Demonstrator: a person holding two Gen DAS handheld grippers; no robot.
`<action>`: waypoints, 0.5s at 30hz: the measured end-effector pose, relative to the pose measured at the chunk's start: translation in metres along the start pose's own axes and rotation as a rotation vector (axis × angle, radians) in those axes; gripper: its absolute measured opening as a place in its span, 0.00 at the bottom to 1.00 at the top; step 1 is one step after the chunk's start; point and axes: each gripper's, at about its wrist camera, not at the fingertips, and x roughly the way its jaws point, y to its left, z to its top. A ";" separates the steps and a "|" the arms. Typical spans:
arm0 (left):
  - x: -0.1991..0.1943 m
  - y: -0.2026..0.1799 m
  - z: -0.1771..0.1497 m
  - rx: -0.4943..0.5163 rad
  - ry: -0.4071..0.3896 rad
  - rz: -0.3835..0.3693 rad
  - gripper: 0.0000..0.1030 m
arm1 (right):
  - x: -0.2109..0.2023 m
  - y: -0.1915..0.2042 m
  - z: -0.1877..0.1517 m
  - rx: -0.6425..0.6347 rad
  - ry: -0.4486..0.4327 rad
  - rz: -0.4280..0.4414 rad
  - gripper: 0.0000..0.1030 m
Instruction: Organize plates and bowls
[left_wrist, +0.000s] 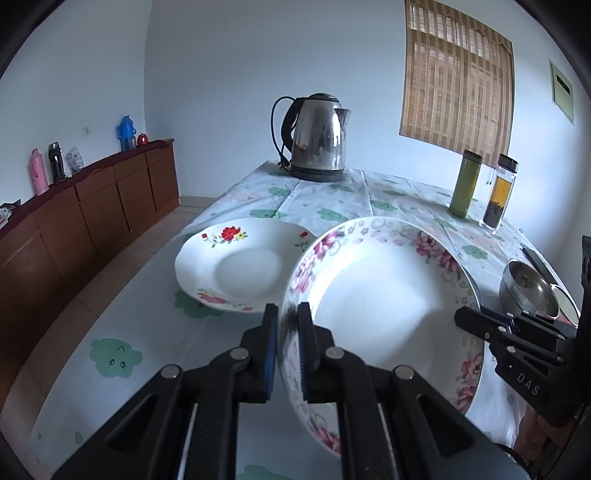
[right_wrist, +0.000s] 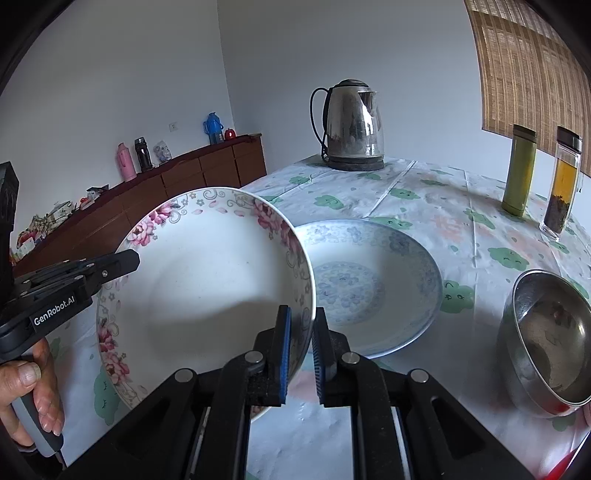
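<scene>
A deep white plate with pink flowers (left_wrist: 376, 295) hangs tilted above the table, held from both sides. My left gripper (left_wrist: 288, 314) is shut on its left rim, and my right gripper (right_wrist: 301, 321) is shut on its right rim. Each gripper shows in the other's view: the right gripper (left_wrist: 463, 318) and the left gripper (right_wrist: 129, 258), with a hand (right_wrist: 33, 387) on its handle. The pink-flowered plate (right_wrist: 207, 288) partly covers a blue-patterned plate (right_wrist: 369, 280) lying on the table behind it. A white plate with red flowers (left_wrist: 243, 266) lies to the left.
A steel bowl (right_wrist: 550, 339) sits at the right. A steel kettle (left_wrist: 317, 140) stands at the far end of the flowered tablecloth (left_wrist: 332, 199). A green flask (right_wrist: 519, 170) and a glass tea bottle (right_wrist: 561, 184) stand far right. A wooden sideboard (left_wrist: 92, 210) lines the left wall.
</scene>
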 end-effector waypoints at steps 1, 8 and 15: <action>0.000 -0.001 0.001 0.001 -0.002 0.000 0.06 | 0.000 -0.001 0.000 0.002 -0.002 -0.001 0.11; 0.001 -0.007 0.008 0.016 -0.019 -0.003 0.06 | -0.004 -0.003 0.001 0.013 -0.012 -0.011 0.12; 0.003 -0.014 0.017 0.034 -0.033 -0.006 0.06 | -0.005 -0.009 0.004 0.025 -0.022 -0.027 0.12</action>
